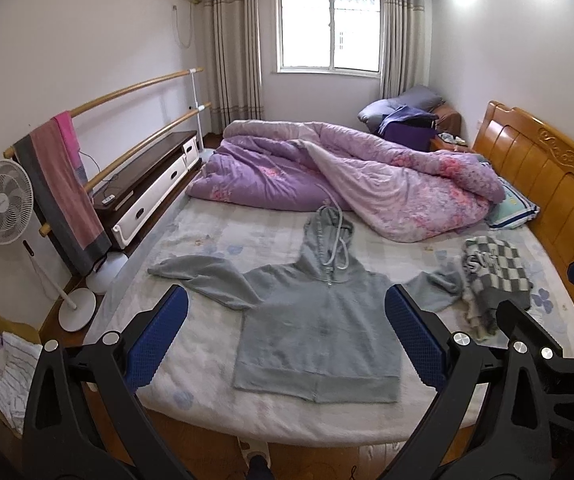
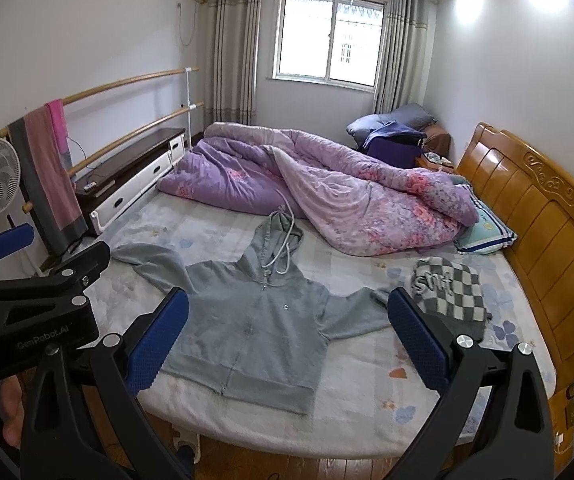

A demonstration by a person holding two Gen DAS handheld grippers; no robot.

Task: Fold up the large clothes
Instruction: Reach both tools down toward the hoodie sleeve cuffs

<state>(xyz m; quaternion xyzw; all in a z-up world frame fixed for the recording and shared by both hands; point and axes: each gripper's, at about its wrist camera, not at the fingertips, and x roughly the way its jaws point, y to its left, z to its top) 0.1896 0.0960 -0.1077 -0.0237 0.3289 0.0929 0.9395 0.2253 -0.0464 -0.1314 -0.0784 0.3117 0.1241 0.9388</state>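
Observation:
A grey zip hoodie (image 1: pixel 319 320) lies flat and face up on the bed, hood toward the far side, both sleeves spread out; it also shows in the right wrist view (image 2: pixel 255 320). My left gripper (image 1: pixel 287 320) is open and empty, held above the near edge of the bed over the hoodie's body. My right gripper (image 2: pixel 289 328) is open and empty, held beside it over the hoodie's right half. The left gripper also shows at the left of the right wrist view (image 2: pixel 7 252).
A folded checkered garment (image 1: pixel 495 276) lies on the hoodie's right sleeve end. A purple quilt (image 1: pixel 327 176) is bunched on the far half of the bed. The wooden headboard (image 1: pixel 547 184) is at right. A fan (image 1: pixel 3 200) and a towel rail (image 1: pixel 127 120) stand left.

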